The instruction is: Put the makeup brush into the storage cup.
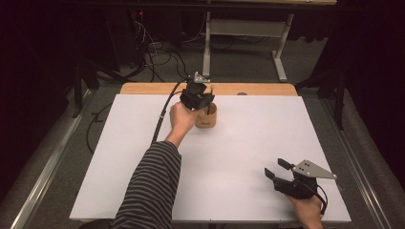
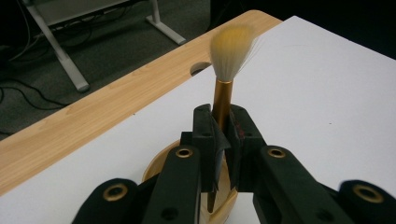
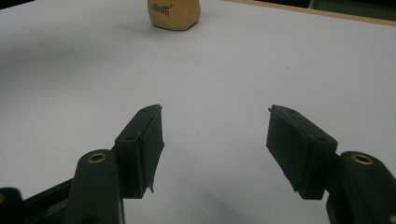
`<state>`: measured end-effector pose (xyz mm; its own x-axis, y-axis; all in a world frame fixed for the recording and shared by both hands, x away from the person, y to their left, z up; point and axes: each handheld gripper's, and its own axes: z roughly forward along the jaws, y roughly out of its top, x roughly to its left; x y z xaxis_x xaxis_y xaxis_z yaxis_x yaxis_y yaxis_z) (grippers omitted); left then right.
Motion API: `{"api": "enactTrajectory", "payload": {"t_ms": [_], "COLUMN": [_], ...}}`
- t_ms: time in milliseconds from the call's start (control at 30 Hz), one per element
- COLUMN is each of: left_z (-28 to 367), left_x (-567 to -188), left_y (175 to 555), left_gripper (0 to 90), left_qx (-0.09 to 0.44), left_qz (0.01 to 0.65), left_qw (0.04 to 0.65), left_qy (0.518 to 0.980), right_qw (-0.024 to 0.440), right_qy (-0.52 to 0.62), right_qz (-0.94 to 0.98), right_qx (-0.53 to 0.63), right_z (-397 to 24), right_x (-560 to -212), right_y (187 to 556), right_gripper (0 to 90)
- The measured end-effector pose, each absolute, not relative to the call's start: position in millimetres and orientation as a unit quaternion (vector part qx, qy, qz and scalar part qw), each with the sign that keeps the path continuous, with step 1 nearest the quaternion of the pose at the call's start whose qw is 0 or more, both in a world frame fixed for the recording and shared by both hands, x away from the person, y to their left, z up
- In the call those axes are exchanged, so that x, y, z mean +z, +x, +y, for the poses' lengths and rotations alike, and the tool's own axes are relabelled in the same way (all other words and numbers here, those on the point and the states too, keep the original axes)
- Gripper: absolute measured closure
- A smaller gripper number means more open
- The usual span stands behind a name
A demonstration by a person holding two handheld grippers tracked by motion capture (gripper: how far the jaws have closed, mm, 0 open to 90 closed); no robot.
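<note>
Scene: A white-covered table (image 1: pixel 224 191) is worked at by a person with a hand-held gripper in each hand.
Left gripper: The left gripper (image 2: pixel 223 122) is seen clamped on the gold handle of a makeup brush (image 2: pixel 224 88), the bristles standing upright above the jaws.
Brush location: The brush is held over a wooden cup (image 1: pixel 207 116) near the table's far edge; its lower end appears to reach inside the cup.
Right gripper: The right gripper (image 3: pixel 215 140) is rested near the table's near right corner, its jaws spread apart with nothing between them.
Progress: The brush is judged to be already at the cup, gripped but not yet released.
Remaining: Whether the brush is being placed or lifted out cannot be told; the release or the lift is left.
</note>
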<state>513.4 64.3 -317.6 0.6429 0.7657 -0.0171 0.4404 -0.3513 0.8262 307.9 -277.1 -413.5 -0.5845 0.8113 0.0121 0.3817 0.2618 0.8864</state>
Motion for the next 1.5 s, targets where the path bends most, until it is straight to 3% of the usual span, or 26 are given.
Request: {"api": "enactTrajectory", "payload": {"t_ms": [733,1500], "left_z": [66.3,69.5], "left_x": [-328.2,-318.8], "left_y": [523.0,509.2], "left_gripper": [82.5,50.5], "left_qx": [0.174,0.2], "left_qz": [0.398,0.385], "left_qw": [0.41,0.409], "left_qy": [0.802,0.803], "right_qw": [0.228,0.231], "right_qy": [0.392,0.389], "right_qz": [0.761,0.762], "right_qx": [0.464,0.464], "right_z": [-276.5,-276.9], "right_x": [-413.8,-413.3], "right_y": [308.3,308.2], "right_gripper": [38.4,38.3]}}
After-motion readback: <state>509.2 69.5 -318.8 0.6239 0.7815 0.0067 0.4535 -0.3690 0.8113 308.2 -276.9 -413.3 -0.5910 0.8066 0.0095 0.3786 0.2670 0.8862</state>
